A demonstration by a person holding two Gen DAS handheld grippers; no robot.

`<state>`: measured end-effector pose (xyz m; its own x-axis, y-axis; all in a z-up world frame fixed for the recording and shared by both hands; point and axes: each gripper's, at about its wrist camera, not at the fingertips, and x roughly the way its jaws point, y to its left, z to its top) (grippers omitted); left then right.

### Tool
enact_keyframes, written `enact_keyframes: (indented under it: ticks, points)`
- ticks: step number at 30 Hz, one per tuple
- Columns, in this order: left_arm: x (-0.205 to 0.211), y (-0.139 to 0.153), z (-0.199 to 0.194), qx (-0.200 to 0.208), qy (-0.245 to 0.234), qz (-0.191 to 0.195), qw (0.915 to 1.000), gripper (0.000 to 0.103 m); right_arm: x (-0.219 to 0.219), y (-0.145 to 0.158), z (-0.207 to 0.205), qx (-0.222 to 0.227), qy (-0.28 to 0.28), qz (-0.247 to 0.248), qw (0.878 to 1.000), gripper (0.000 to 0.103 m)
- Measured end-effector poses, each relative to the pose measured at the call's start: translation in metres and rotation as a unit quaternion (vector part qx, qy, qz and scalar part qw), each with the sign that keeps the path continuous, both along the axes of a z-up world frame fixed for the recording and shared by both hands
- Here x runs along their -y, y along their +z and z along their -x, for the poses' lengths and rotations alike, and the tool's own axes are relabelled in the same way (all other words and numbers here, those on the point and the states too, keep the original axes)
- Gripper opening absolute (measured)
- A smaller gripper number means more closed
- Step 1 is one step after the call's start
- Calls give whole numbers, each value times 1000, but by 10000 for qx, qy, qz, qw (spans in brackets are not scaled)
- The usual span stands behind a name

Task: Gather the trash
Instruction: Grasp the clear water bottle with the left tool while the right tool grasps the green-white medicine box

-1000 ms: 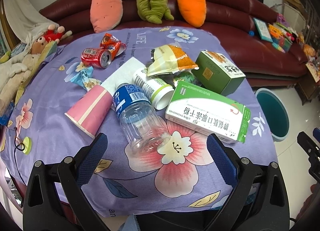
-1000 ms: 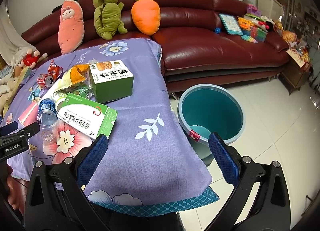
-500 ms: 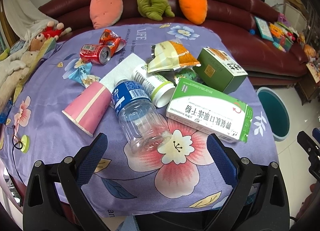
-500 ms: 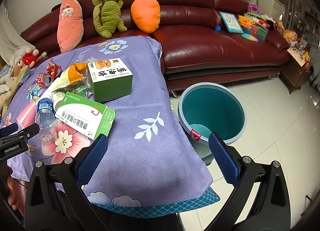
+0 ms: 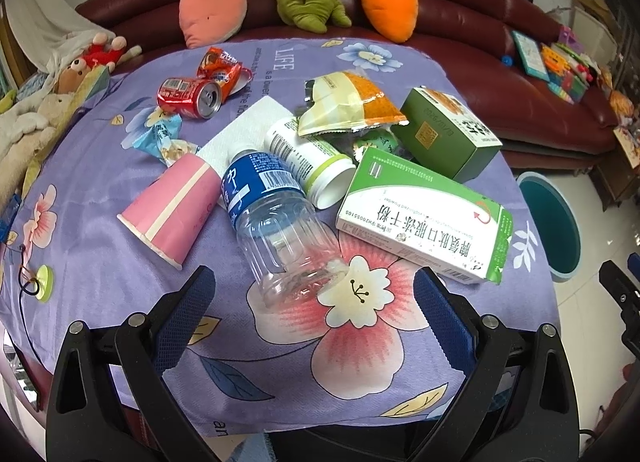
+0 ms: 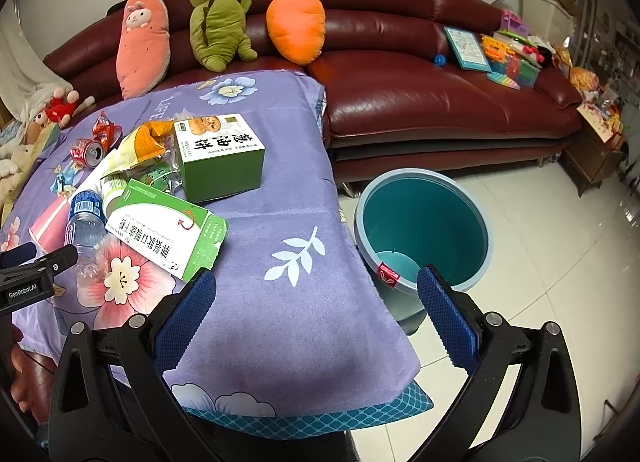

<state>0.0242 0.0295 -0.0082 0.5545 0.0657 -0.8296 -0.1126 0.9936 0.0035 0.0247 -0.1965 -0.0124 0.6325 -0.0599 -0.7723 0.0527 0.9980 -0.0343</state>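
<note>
Left hand-held gripper (image 5: 310, 290) nearer bottle (image 5: 276, 221), jaws still spread

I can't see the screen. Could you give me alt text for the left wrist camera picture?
Open left gripper hovers over a purple floral tablecloth strewn with trash: a clear plastic water bottle lying nearest, a pink paper cup and a green-and-white medicine box either side. Behind lie a crushed red can, wrappers and a sofa with plush toys; a teal bin stands right.
</note>
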Motion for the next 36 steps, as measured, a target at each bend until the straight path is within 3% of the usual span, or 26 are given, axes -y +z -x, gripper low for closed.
enact_keyframes:
  ticks: [5, 10, 15, 19, 22, 26, 30, 31, 36]
  points:
    - [-9, 0, -5, 10, 11, -33, 10000, 99, -5, 0, -3, -35, 161, -13, 9999, 97]
    - [-35, -2, -15, -30, 96, 166, 9998, 99, -9, 3, -4, -15, 360, -75, 9993, 97]
    - [-50, -13, -33, -277, 164, 373, 9988, 99, -12, -7, -13, -143, 486, -147, 9986, 97]
    - [-51, -25, -48, -530, 242, 353, 9977, 97, -13, -16, -21, -273, 555, -209, 9979, 97]
    - [-48, -37, -62, -760, 237, 394, 9960, 89, -13, -22, -28, -383, 629, -265, 9969, 97]
    - [-42, -54, -78, -1005, 140, 286, 9944, 89, -19, -25, -40, -534, 850, -263, 9946, 97]
    - [-49, -66, -80, -1126, 139, 424, 9926, 84, -35, -28, -56, -858, 1300, -233, 9875, 97]
    - [-52, -67, -78, -1096, 72, 518, 9926, 71, -39, -28, -60, -922, 1425, -224, 9852, 97]
    - [-66, -67, -62, -1041, -209, 621, 9924, 71, -77, -30, -83, -1224, 2267, -101, 9662, 97]
